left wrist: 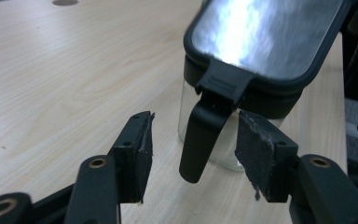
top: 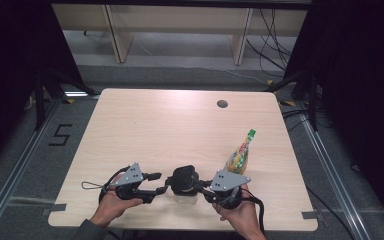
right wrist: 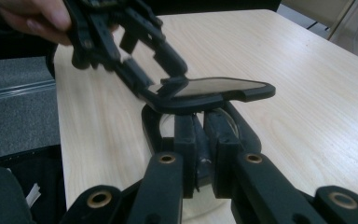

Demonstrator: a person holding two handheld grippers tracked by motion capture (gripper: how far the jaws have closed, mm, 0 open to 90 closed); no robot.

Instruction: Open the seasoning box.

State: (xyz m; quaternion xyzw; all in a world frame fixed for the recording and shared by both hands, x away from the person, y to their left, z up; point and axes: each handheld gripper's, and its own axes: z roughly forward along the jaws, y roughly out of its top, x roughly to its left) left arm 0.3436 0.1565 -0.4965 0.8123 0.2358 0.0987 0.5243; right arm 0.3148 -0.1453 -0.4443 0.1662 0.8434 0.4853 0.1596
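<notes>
Pale wood bench (top: 145, 130), jar (top: 182, 192) at lower centre. Your right gripper (right wrist: 204, 140) is clamped on its rim to steady it; left gripper (left wrist: 193, 144) released, straddling the lid latch (left wrist: 205, 135).

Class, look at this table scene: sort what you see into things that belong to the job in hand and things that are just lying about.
In the job:
- clear jar with black lid
- lid's latch, between the open left gripper jaws, untouched
- right gripper, shut on the jar's rim

Lying about:
- colourful snack bag with green top, standing apart on the table
</notes>
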